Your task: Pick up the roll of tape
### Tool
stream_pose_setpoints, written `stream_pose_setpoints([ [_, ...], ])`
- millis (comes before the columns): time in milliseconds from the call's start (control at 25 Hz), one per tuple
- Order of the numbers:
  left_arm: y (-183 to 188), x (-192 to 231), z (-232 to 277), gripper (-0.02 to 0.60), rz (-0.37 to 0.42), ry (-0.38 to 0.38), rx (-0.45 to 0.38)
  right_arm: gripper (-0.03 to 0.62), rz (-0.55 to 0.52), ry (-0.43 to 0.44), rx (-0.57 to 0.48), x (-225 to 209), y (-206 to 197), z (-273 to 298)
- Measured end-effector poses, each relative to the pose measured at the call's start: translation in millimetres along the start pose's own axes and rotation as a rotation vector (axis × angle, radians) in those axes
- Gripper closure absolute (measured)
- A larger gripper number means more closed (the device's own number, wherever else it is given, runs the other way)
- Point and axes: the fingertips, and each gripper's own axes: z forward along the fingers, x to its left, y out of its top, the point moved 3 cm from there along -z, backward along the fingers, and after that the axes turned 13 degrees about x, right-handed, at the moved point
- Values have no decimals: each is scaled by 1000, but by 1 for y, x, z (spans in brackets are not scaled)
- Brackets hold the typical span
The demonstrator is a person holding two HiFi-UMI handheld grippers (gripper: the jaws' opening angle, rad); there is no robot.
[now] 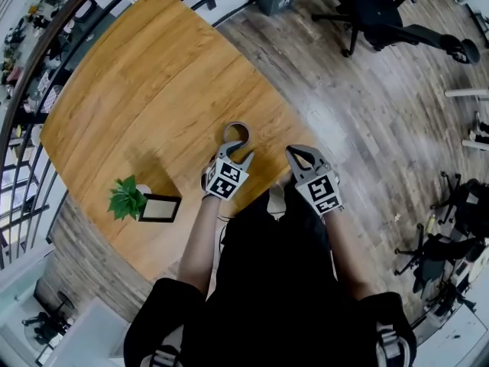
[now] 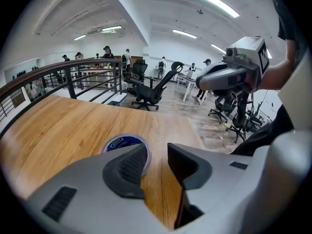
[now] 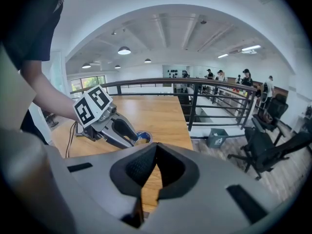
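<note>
Roll of tape point(image 2: 122, 142) flat on wooden table point(image 1: 137, 90) near its edge, hole facing up, blue label's writing unreadable, left gripper point(image 2: 156, 151) spread wide just behind it, holding nothing, right gripper point(image 3: 156, 150) closed, empty.

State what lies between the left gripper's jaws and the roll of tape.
Nothing. The left gripper view shows the roll of tape partly hidden right behind one jaw of the left gripper; only bare table fills the open gap.

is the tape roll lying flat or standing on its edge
Lying flat: the roll of tape rests on the table, its round blue face turned up.
</note>
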Motion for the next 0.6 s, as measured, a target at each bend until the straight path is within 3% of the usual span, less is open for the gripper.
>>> stream_pose_setpoints([
  [600, -7, 2, 35, 443, 64, -43, 100, 586, 26, -23, 17, 1, -4, -6],
])
